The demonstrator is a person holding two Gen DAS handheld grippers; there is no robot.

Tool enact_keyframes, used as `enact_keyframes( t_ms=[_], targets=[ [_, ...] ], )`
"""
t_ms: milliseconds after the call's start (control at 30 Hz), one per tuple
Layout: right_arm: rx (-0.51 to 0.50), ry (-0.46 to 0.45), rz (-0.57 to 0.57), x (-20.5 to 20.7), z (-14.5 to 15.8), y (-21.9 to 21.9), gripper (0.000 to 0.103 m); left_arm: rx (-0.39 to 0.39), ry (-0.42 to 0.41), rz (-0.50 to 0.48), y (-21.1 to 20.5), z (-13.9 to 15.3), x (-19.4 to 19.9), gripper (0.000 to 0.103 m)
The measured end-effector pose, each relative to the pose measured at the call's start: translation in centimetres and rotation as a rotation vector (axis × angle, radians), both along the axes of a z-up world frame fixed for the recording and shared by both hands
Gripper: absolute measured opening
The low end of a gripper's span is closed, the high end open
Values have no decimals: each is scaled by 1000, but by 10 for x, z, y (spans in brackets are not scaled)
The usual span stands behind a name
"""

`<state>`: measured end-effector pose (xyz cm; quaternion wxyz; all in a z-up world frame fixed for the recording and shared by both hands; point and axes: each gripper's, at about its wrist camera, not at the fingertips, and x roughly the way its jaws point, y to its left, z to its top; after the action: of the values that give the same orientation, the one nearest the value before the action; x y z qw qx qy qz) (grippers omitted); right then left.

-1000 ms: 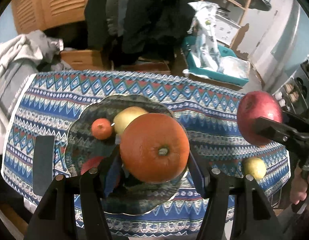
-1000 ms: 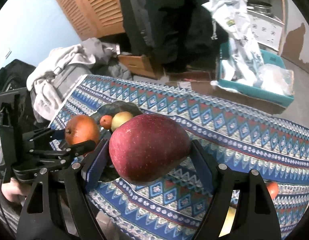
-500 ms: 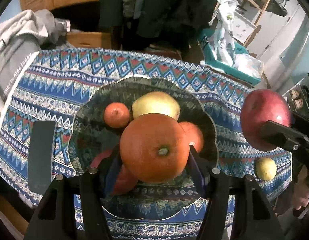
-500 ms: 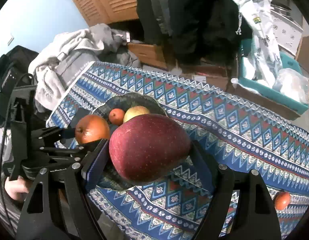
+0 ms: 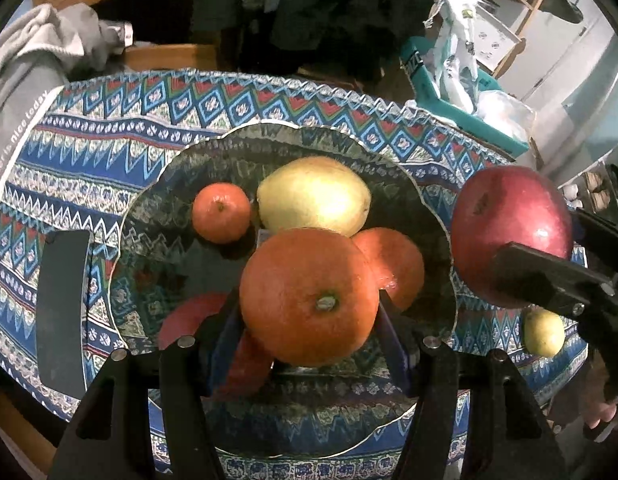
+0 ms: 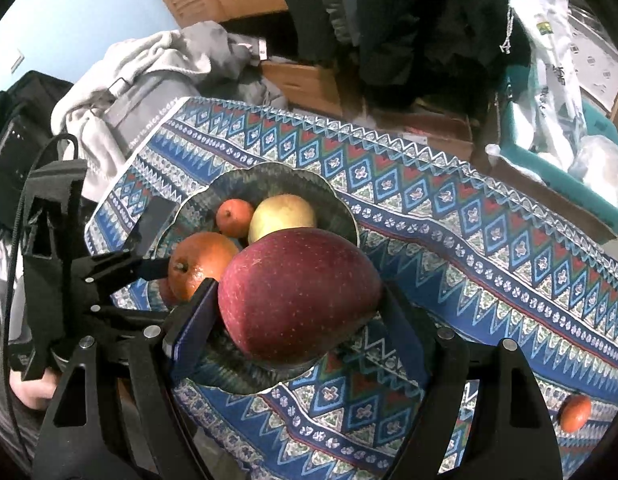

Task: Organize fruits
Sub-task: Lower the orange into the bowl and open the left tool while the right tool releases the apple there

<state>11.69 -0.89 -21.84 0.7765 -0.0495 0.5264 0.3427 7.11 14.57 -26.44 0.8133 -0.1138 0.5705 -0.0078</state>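
- Orange fruit, a big orange (image 5: 309,296), sits clamped between the two pads of the left tool (image 5: 309,320), stem scar facing the camera, held just above the bowl (image 5: 149,216).
- Dark and scallop-rimmed, the bowl stands on a table under a blue, red and white patterned cloth (image 5: 109,120).
- Inside the bowl lie a mandarin (image 5: 221,212) at the far left, a yellow pear (image 5: 313,196) just beside it, a second orange (image 5: 397,264) partly hidden behind the held one, and a red fruit (image 5: 189,316) at the near left, partly behind the tool's left finger.
- Right tool (image 6: 299,316) grips a large red apple (image 6: 297,296); its jaws stand wide, both pads pressed against the fruit's sides.
- From the left wrist view the apple (image 5: 509,236) hangs to the right of the bowl's rim, above the cloth, with the right tool's black finger across its front.
- From the right wrist view the apple overlaps the bowl's near right edge, and the left tool (image 6: 161,268) with its orange (image 6: 201,264) shows at the left, over the bowl.
- A small yellow fruit (image 5: 543,332) lies on the cloth right of the bowl, below the apple.
- Another small orange fruit (image 6: 575,418) lies on the cloth near the table's right edge, well apart from the bowl.
- A black flat object (image 5: 63,308) lies on the cloth just left of the bowl.
- A person's hand (image 6: 29,390) shows at the lower left behind the left tool.
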Motion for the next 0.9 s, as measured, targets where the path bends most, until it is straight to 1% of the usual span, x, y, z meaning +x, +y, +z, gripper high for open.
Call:
enact_keyframes(
  t_ms=[233,433,633,700,900],
  targets=[
    [4,10,10,3,-4,5,80,15,7,-18,-3,-4,1,65],
    [2,14,12,3,-5,6,80,-18,-8,-6,4,5,-2,64],
    [2,9,19,0,-3,9,80,-35,-18,32,20,16,-16,64],
    [0,10,27,-2,-3,11,80,-28,-22,44,25,18,-21,64],
    [-16,13,54,-11,-7,24,80,-32,-1,87,42,15,-34,64]
  ],
)
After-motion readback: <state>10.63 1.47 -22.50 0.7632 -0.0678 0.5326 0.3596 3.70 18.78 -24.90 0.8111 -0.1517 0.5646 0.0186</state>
